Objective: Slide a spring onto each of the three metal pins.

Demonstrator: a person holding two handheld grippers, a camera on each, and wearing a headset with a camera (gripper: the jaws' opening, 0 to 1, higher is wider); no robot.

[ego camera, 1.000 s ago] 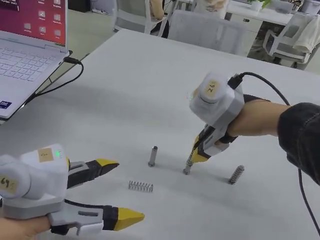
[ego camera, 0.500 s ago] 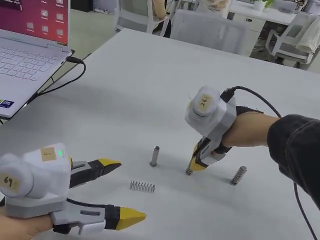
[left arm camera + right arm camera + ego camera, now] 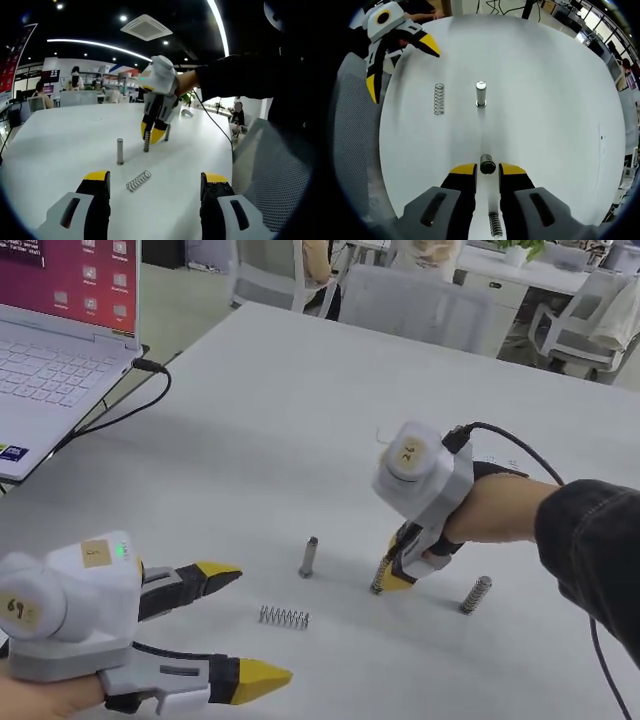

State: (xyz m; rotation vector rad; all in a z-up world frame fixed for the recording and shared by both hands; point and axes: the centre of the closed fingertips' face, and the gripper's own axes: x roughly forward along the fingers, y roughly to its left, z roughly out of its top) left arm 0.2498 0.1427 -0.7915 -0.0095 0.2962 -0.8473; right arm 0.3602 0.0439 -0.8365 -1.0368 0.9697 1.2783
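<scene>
Now the right gripper (image 3: 392,578) has been lowered, grip undecidable, the spring (image 3: 378,575) pressed onto the middle pin (image 3: 487,164); left gripper (image 3: 258,622) held splayed at seven o'clock; one bare pin (image 3: 308,556) remaining.

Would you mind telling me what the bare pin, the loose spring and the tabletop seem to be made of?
The bare pin looks like metal, probably steel: grey with a dull sheen. The loose spring appears to be thin silvery metal wire, coiled. The tabletop looks like matte pale grey laminate or painted board; the finish leaves that open.
</scene>
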